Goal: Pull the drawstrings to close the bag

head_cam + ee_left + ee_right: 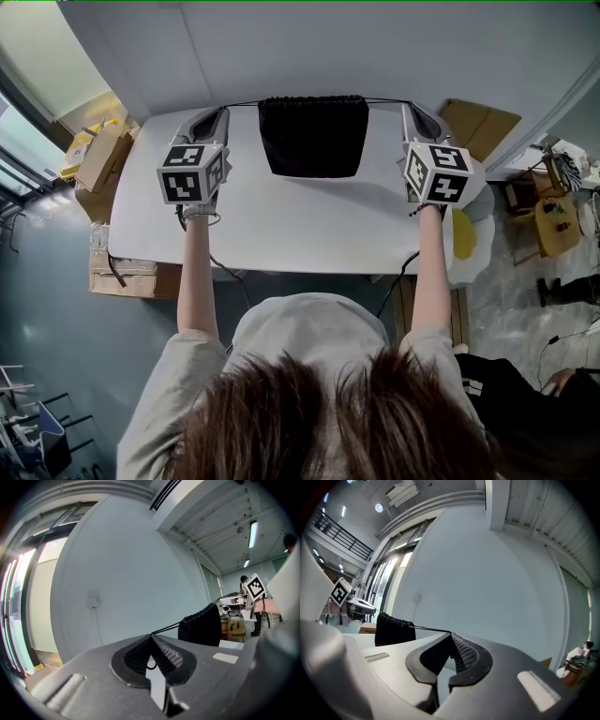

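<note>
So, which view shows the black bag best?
The head view shows the whole black bag, gathered top to bottom edge, against the white table. The left and right gripper views show it small, from the side, its lower part hidden.

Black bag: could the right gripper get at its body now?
Likely not yet: the right gripper is shut on the taut drawstring; only bare table lies between it and the bag.
</note>
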